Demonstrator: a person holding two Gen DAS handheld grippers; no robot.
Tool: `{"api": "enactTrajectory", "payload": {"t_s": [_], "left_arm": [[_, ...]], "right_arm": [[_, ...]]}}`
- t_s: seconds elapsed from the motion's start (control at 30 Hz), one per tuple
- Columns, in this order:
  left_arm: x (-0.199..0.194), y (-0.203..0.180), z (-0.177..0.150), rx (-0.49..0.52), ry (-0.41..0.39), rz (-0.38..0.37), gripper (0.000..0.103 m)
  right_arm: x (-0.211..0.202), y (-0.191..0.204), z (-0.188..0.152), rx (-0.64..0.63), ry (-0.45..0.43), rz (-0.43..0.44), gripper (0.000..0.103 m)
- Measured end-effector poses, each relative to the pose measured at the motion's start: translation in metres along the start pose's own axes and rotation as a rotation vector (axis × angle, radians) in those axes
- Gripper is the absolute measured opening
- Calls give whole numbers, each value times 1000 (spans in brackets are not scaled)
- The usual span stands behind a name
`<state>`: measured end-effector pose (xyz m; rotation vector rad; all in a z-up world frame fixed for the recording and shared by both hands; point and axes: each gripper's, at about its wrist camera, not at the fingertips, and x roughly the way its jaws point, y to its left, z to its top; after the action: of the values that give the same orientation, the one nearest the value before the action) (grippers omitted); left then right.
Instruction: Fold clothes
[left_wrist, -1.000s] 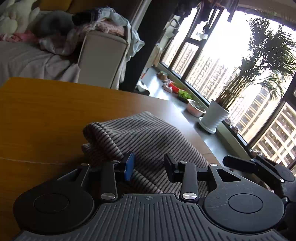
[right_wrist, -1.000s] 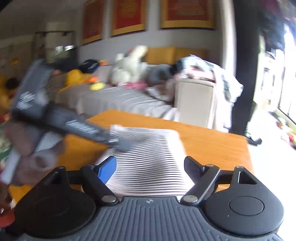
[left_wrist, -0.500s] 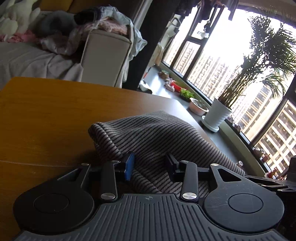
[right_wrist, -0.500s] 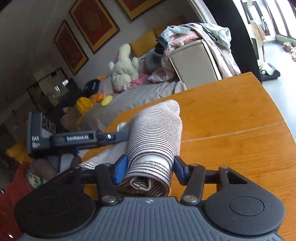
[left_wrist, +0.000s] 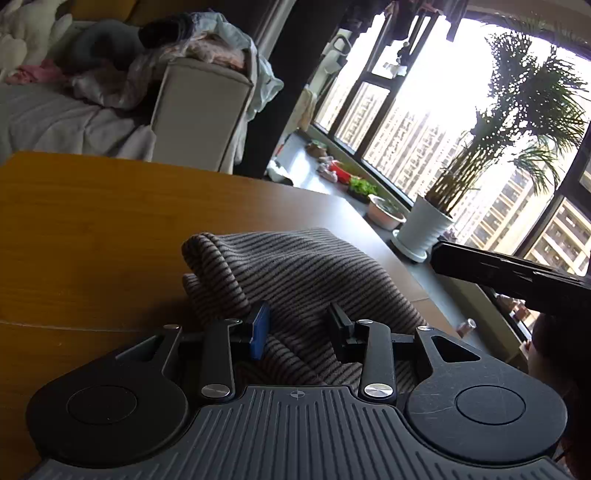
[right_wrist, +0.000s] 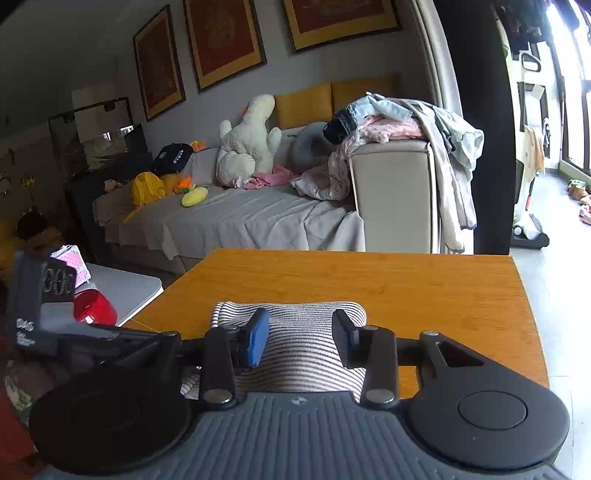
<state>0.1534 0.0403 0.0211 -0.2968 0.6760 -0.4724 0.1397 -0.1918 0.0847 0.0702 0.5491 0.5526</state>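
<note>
While both grippers pinch the striped garment (right_wrist: 291, 354) near the table's (right_wrist: 424, 291) near edge, left gripper (left_wrist: 297, 330) clamped, right gripper (right_wrist: 301, 338) just closing: keep edges aligned, tension even.

The striped garment (right_wrist: 295, 354) shows fine black and pale bands on the orange-brown wooden table (right_wrist: 406, 288); each black gripper carries one blue pad (right_wrist: 257, 338); behind sit a cream plush duck (right_wrist: 247, 144) and yellow cushions (right_wrist: 306, 103)

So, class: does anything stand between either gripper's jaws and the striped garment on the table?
Nothing visible does. The striped garment already sits between the jaws of the left gripper and the right gripper.
</note>
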Motion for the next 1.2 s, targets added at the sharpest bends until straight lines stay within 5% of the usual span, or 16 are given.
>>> {"api": "enactTrajectory", "payload": {"t_s": [0.07,0.13,0.17,0.27,0.4,0.53,0.73,1.2], "left_arm": [[0,1,0,-3,2,-6,38],[0,3,1,-4,4,-10,38],[0,4,1,-5,5,-12,38],[1,4,3,-9,10,-16,38],[-7,2,6,-26,-6,-10,39],[-29,-4,6,-15,-44,16,53],[-25,-4,-9,-30,28,9,47],[-33,-1,-9,-99,27,10,57]], "right_arm": [[37,-6,-5,14,82,-51,41],[60,-14,-18,49,110,-78,58],[65,-18,-23,72,111,-79,60],[55,-24,-29,114,86,-76,61],[24,-4,-30,16,18,-117,61],[-20,24,-40,-121,-48,-97,60],[-19,44,-85,-243,7,-176,65],[-36,-6,-60,52,5,-96,79]]}}
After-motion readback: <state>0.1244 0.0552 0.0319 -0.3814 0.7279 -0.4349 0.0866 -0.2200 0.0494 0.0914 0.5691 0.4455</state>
